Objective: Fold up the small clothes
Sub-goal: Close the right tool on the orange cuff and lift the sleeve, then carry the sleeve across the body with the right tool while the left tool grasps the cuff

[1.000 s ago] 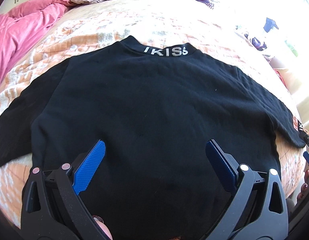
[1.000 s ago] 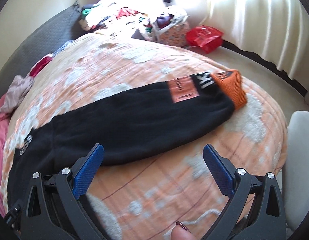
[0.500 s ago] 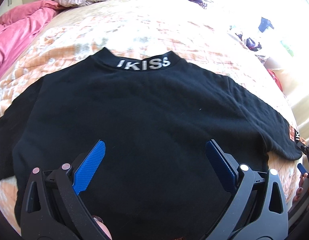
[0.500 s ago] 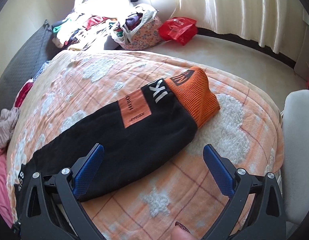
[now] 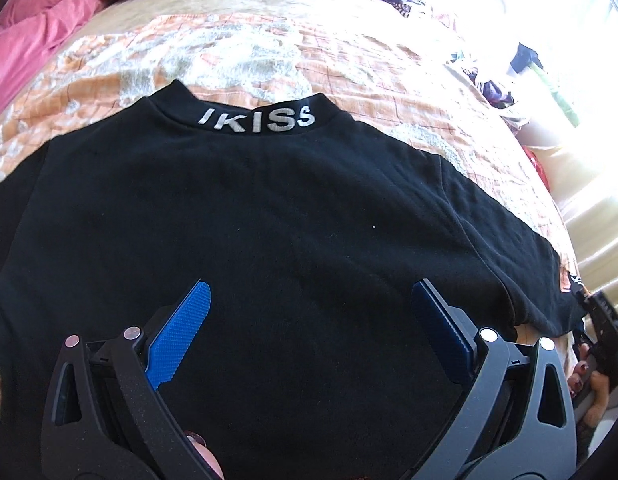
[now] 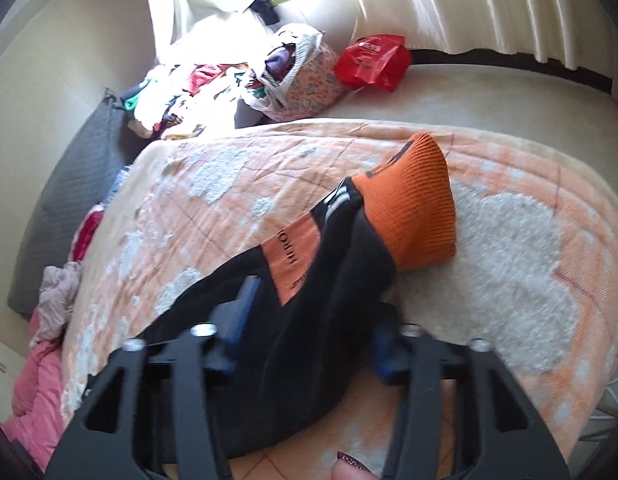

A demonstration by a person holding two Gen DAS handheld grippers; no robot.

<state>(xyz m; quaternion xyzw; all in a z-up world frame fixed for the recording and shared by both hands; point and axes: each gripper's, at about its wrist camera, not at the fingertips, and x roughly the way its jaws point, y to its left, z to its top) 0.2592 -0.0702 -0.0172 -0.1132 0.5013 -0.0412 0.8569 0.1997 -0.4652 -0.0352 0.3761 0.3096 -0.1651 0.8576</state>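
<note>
A black sweatshirt [image 5: 269, 220] lies flat on the bed, back up, with white "IKISS" lettering on its collar [image 5: 257, 120]. My left gripper [image 5: 309, 286] hovers open over its lower back, nothing between the blue fingers. In the right wrist view, the right sleeve [image 6: 309, 340] with its orange patch and orange ribbed cuff [image 6: 413, 208] runs between the jaws of my right gripper [image 6: 315, 320]. Those jaws are closing and the pads pinch the bunched black fabric. The right gripper [image 5: 605, 320] also shows at the sleeve's end in the left wrist view.
An orange and white fleece blanket [image 6: 509, 260] covers the bed. Pink bedding [image 5: 33, 40] and loose clothes lie at the far left. Beyond the bed stand a pile of clothes [image 6: 181, 100], a patterned bag [image 6: 309, 80] and a red bag [image 6: 369, 60] by the curtain.
The right gripper moved along the sleeve toward the cuff, rolled, and closed from wide open onto the black fabric. The left gripper drifted over the sweatshirt and stayed open.
</note>
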